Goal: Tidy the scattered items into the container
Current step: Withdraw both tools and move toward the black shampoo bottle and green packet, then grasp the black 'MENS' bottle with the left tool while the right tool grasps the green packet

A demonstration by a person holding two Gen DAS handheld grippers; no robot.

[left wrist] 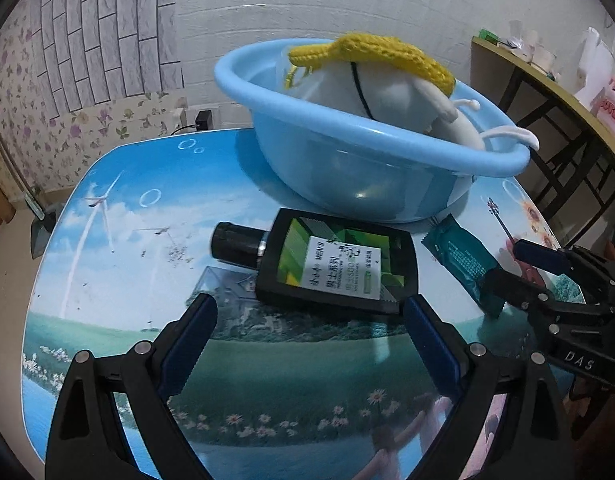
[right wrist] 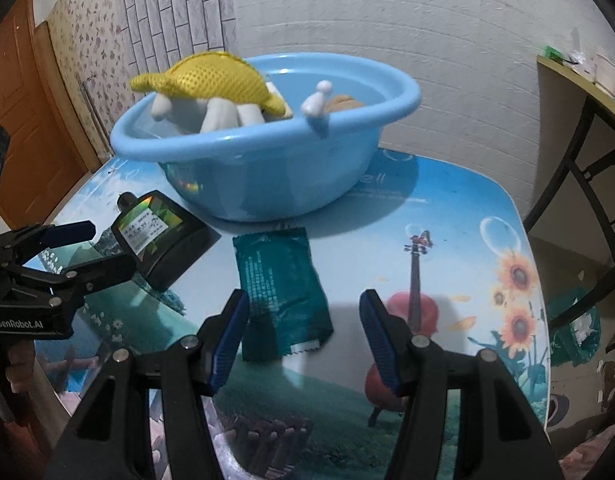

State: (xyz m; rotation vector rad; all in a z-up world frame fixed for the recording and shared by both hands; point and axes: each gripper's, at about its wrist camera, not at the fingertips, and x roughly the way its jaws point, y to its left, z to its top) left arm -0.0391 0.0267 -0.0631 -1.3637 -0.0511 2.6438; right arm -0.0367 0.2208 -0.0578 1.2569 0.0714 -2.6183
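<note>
The black bottle [left wrist: 335, 266] lies flat on the surface just before the blue basin [left wrist: 363, 160], so the left gripper [left wrist: 309, 322], jaws wide and empty, should straddle its body squarely while the right gripper [right wrist: 303, 332], jaws moderately open and empty, takes the green sachet [right wrist: 281, 292].

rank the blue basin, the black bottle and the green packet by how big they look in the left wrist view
1. Blue basin: clearly the largest.
2. Black bottle: next.
3. Green packet: smallest as seen, though the right gripper hides its near end, so its gap to the bottle is unsure.
</note>
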